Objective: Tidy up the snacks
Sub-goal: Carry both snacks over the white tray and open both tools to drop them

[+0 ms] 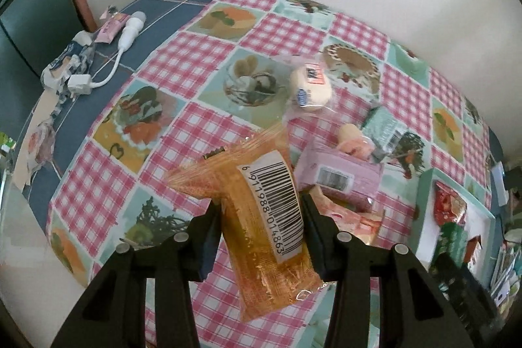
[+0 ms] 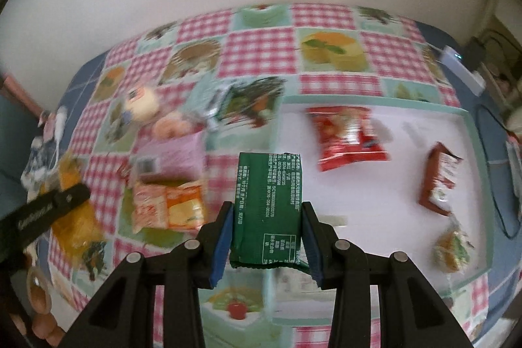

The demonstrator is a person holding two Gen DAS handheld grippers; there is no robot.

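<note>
Table (image 1: pixel 202 67) has a pink-check picture cloth; loose snacks sit mid-table, a pink packet (image 1: pixel 339 178) nearest, white tray (image 2: pixel 473 132) on the right, white cable (image 1: pixel 127 35) far left.

Both tools point steeply down, the left tool (image 1: pixel 259 214) and right tool (image 2: pixel 267 219) each clamped on a packet

A barcoded packet (image 1: pixel 267 217) is sitting between the left gripper's (image 1: pixel 261 227) fingers above the worktop (image 1: pixel 195 61), a heap of snacks (image 1: pixel 342 178) is lying just ahead to its right, and a tray (image 2: pixel 473 126) holding packets is lying beyond the right gripper (image 2: pixel 267 234).
</note>
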